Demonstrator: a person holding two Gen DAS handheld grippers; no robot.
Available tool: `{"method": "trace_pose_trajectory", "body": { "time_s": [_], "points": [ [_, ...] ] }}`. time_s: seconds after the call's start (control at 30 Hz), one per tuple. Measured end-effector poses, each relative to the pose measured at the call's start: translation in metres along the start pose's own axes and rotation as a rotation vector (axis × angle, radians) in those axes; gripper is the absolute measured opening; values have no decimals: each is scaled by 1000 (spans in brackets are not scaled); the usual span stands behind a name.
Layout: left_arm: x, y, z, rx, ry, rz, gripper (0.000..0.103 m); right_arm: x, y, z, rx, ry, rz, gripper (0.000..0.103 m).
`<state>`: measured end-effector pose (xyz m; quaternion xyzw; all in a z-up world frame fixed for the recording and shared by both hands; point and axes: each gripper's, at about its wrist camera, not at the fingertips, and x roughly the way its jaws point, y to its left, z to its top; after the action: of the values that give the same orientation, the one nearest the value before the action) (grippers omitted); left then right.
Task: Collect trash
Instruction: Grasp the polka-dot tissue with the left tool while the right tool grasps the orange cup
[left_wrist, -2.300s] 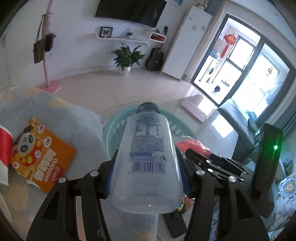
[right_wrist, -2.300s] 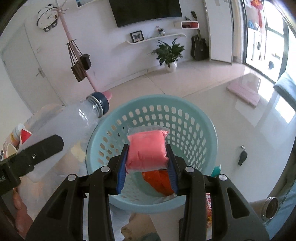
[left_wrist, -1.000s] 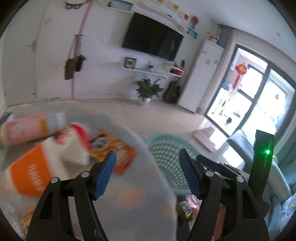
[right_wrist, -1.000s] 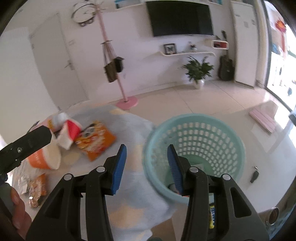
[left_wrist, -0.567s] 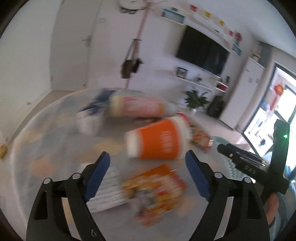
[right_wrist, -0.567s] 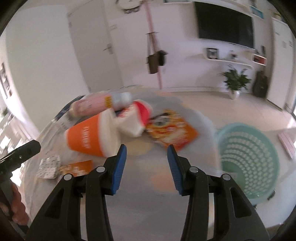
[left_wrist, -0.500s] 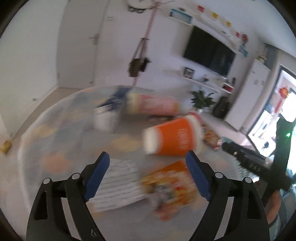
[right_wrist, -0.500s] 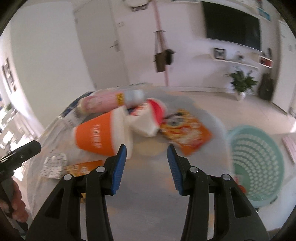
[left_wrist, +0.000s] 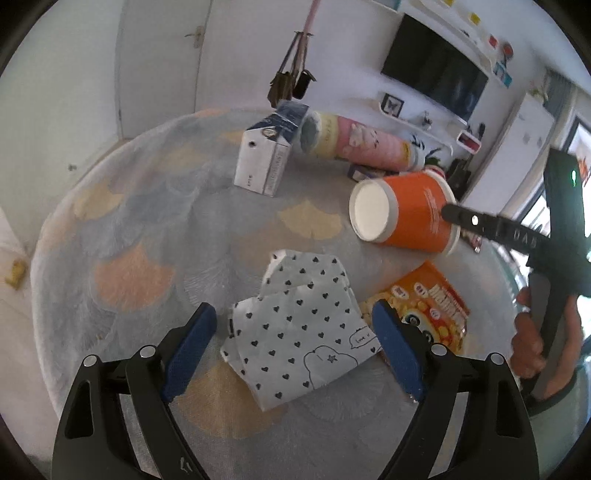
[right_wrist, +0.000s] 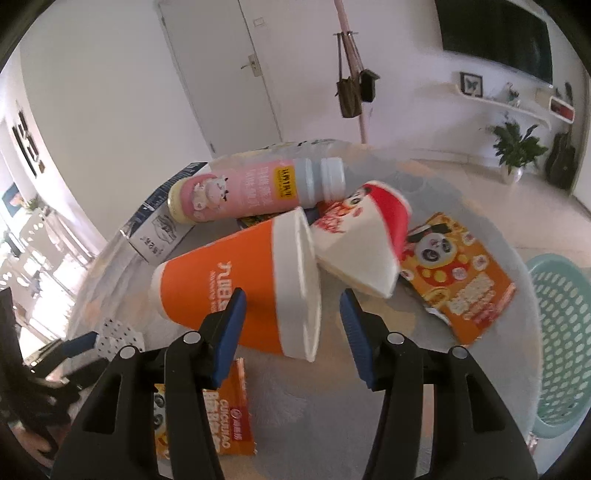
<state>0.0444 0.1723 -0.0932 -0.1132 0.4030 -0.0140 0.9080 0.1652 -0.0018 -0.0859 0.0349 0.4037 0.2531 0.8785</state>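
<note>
Table (left_wrist: 122, 236): round, patterned cloth, trash scattered on it.
Basket (right_wrist: 561, 343): teal, beside table edge.
Orange cup (right_wrist: 236, 291): on its side, between wide-open, empty right gripper (right_wrist: 291, 310) fingers.
Heart-print wrapper (left_wrist: 299, 328): flat, between wide-open, empty left gripper (left_wrist: 291, 332) fingers.

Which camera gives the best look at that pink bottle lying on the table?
The right wrist view: the pink bottle lies side-on there, showing its cow picture, yellow label and white cap. In the left wrist view the same bottle sits farther back, seen mostly from its base end behind the white carton.
</note>
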Motion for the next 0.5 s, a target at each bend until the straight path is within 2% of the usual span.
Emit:
{"method": "trace_pose_trajectory", "body": {
  "time_s": [0.1, 0.13, 0.17, 0.2, 0.37, 0.43, 0.5],
  "points": [
    [3, -7, -4, 43, 7, 41, 73, 2, 11, -1, -45, 13, 36, 49],
    [4, -9, -5, 58, 9, 59, 68, 0, 17, -2, -66, 6, 41, 46],
    [5, -12, -6, 70, 11, 76, 65, -3, 21, -3, -88, 2, 48, 36],
    [6, -14, -8, 82, 16, 90, 57, -6, 26, -5, -111, 2, 61, 32],
    [3, -18, -11, 111, 11, 120, 42, -24, 45, -15, -175, -28, 132, 28],
    [2, -18, -13, 109, 6, 116, 27, -28, 52, -14, -178, -32, 174, 28],
    [0, -16, -14, 104, 0, 104, 21, -28, 55, -10, -164, -27, 213, 28]
  ]
}}
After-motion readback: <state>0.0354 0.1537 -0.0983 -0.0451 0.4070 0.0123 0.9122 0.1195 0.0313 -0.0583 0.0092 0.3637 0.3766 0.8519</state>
